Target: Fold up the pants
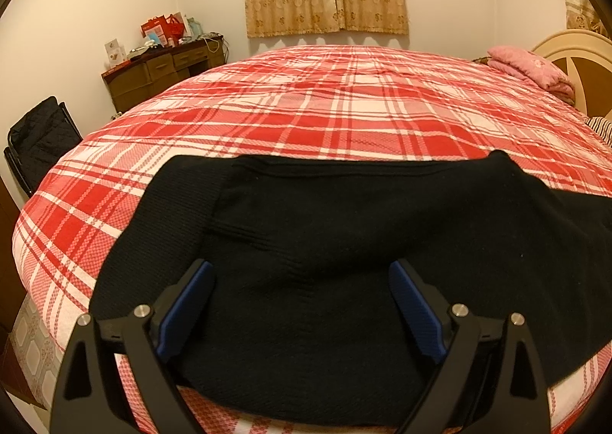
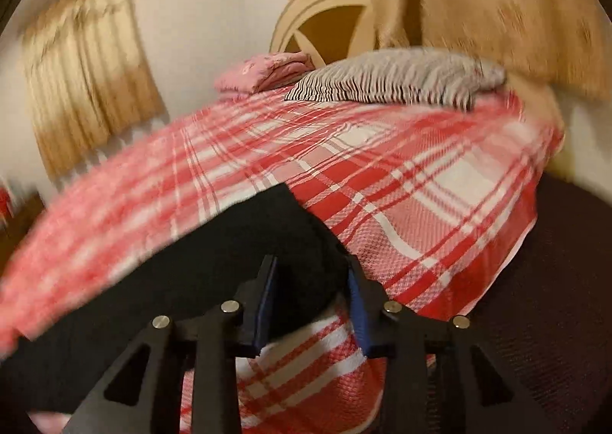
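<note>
Both tongs sit low over the black pants (image 1: 344, 242) at the near edge of the bed (image 1: 344, 105); the left tongs (image 1: 302, 277) gape wide, blue pads well apart, with the cloth spread flat beneath them and nothing pinched; the right tongs (image 2: 311, 277) stand part open, a rounded end of the pants (image 2: 298, 265) lying between the pads, though the blurred view does not show the pads pressing on it, so I read them as not yet gripping. The pants lie across the red plaid cover as a broad dark slab, one layer seemingly already laid over another, a ribbed band along the far edge; beyond them lie a pink blanket (image 1: 531, 70) and a striped pillow (image 2: 401, 78) near the headboard. Judged from this, the step in hand is taking hold for a further fold; the next move calls for both tongs to clench on cloth edges, lift together and carry them across evenly without dragging the lower layer.
</note>
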Demonstrator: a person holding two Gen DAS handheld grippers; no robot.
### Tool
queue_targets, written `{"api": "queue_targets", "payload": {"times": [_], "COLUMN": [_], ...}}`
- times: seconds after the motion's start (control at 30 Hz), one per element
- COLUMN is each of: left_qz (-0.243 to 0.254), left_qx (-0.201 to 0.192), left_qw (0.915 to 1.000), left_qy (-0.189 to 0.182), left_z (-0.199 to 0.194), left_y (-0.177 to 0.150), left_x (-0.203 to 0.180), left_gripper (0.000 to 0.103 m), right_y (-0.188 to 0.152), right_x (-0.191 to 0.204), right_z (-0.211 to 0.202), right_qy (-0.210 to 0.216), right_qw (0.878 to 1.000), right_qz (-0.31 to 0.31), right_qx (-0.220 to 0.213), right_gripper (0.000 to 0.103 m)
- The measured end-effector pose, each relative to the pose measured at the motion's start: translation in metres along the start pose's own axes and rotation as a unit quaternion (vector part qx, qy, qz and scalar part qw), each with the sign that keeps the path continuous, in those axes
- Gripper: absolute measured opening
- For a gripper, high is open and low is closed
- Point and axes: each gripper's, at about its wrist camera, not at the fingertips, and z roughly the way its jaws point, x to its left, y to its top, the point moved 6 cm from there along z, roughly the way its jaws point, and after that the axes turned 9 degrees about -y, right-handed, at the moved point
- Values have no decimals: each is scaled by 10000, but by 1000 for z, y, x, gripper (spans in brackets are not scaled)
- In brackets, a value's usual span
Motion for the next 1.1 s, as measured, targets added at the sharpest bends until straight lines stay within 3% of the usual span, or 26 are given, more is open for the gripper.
{"api": "queue_targets", "payload": {"times": [0.1, 0.17, 0.27, 0.37, 0.43, 0.57, 0.67, 0.77, 0.97, 1.03, 1.1], "left_qz": [0, -2, 0, -6, -11, -11, -18, -19, -4, 11, 28], "left_qx": [-8, -2, 6, 15, 13, 2, -14, -39, -47, -80, -102], "left_qw": [10000, 10000, 10000, 10000, 10000, 10000, 10000, 10000, 9999, 9999, 9999], "left_qy": [-2, -5, 5, -2, 2, -17, -25, -27, -89, -82, -71], "left_z": [0, 0, 0, 0, 1, 0, 0, -1, -1, -1, -1], "left_y": [0, 0, 0, 0, 0, 0, 0, -1, -1, -1, -2], "left_x": [0, 0, -1, -1, -2, -2, -2, -2, -1, -2, -2], "left_gripper": [96, 96, 96, 96, 96, 96, 96, 96, 96, 96, 96], "right_y": [0, -1, 6, 15, 15, 1, -33, -88, -222, -256, -270], "right_x": [8, 16, 18, 41, 78, 156, 222, 289, 367, 373, 373], "right_z": [0, -1, -10, -36, -58, -93, -110, -114, -102, -102, -108], "right_qy": [-132, -451, -482, -55, 309, 1024, 1725, 2387, 2643, 2532, 2241], "right_qw": [9995, 9965, 9966, 9968, 9921, 9749, 9551, 9277, 8773, 8578, 8381], "right_qz": [-300, -703, -657, -692, -1056, -1762, -2275, -2825, -4006, -4468, -4903], "right_qx": [2, -17, -81, -389, -597, -897, -791, -505, -49, -227, -839], "right_gripper": [37, 26, 14, 11, 11, 11, 11, 11, 11, 11, 14]}}
